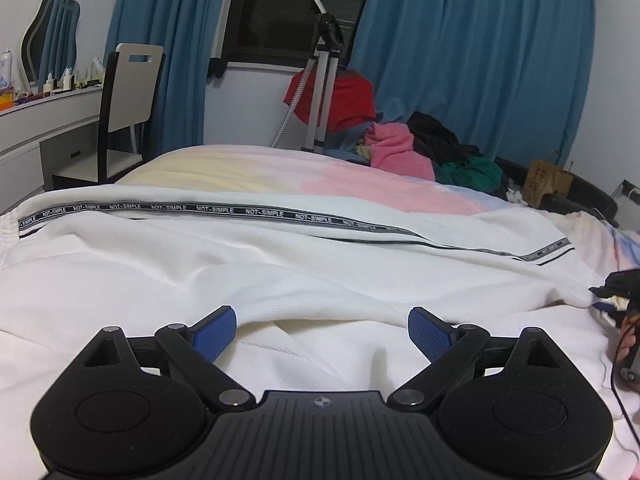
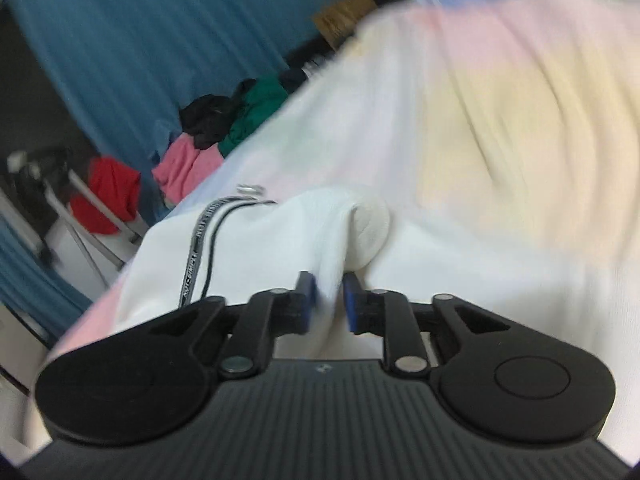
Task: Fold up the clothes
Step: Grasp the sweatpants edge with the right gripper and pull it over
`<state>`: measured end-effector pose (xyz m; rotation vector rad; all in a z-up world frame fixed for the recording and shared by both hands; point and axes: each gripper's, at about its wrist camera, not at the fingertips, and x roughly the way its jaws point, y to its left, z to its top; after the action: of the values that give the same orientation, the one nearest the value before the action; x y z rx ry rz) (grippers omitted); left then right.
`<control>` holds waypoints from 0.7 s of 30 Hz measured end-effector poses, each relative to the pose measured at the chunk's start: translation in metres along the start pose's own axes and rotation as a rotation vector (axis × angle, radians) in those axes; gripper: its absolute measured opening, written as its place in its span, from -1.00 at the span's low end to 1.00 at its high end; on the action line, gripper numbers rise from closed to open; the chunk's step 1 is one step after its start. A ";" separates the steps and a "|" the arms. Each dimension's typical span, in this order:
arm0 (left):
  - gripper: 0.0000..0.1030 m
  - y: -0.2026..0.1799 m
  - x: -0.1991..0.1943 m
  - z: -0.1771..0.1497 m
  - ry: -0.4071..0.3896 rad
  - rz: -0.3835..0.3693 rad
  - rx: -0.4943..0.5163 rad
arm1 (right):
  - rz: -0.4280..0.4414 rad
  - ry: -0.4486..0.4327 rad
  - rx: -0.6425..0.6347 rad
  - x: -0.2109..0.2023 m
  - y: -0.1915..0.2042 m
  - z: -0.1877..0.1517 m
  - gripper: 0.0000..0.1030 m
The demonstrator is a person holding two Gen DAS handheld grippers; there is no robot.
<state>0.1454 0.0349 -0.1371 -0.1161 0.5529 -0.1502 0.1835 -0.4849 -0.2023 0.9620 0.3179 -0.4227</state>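
White trousers (image 1: pixel 248 264) with a black lettered side stripe (image 1: pixel 224 213) lie spread across the bed. My left gripper (image 1: pixel 322 330) hovers low over the near white cloth, its blue pads (image 1: pixel 214 334) wide apart and nothing between them. In the blurred right wrist view, my right gripper (image 2: pixel 329 300) is shut on a bunched end of the white trousers (image 2: pixel 280 236), lifting it off the pastel bedsheet (image 2: pixel 500 128). The striped seam (image 2: pixel 200 248) runs along the held leg. A dark part of the right gripper (image 1: pixel 618 284) shows at the left wrist view's right edge.
A pile of pink, black and green clothes (image 1: pixel 424 148) sits at the bed's far side, with a red garment (image 1: pixel 340 96) on a stand. A chair (image 1: pixel 124 108) and dressing table (image 1: pixel 44 112) stand left. Blue curtains (image 1: pixel 472 52) hang behind. A cardboard box (image 1: pixel 550 184) sits right.
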 end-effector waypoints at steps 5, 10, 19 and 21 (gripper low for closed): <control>0.83 -0.006 0.003 -0.004 0.028 -0.038 -0.055 | 0.079 0.057 0.161 -0.003 -0.050 0.002 -0.07; 0.83 -0.009 0.006 -0.012 0.049 -0.048 -0.088 | 0.157 0.075 0.226 0.015 -0.048 0.011 0.36; 0.83 -0.004 0.010 -0.012 0.062 -0.053 -0.174 | 0.275 0.180 0.373 0.062 -0.054 0.027 0.16; 0.83 -0.005 0.011 -0.011 0.062 -0.050 -0.191 | 0.234 0.176 0.354 0.065 -0.053 0.028 -0.11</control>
<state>0.1487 0.0271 -0.1514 -0.3124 0.6261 -0.1501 0.2170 -0.5483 -0.2537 1.3716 0.2901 -0.1809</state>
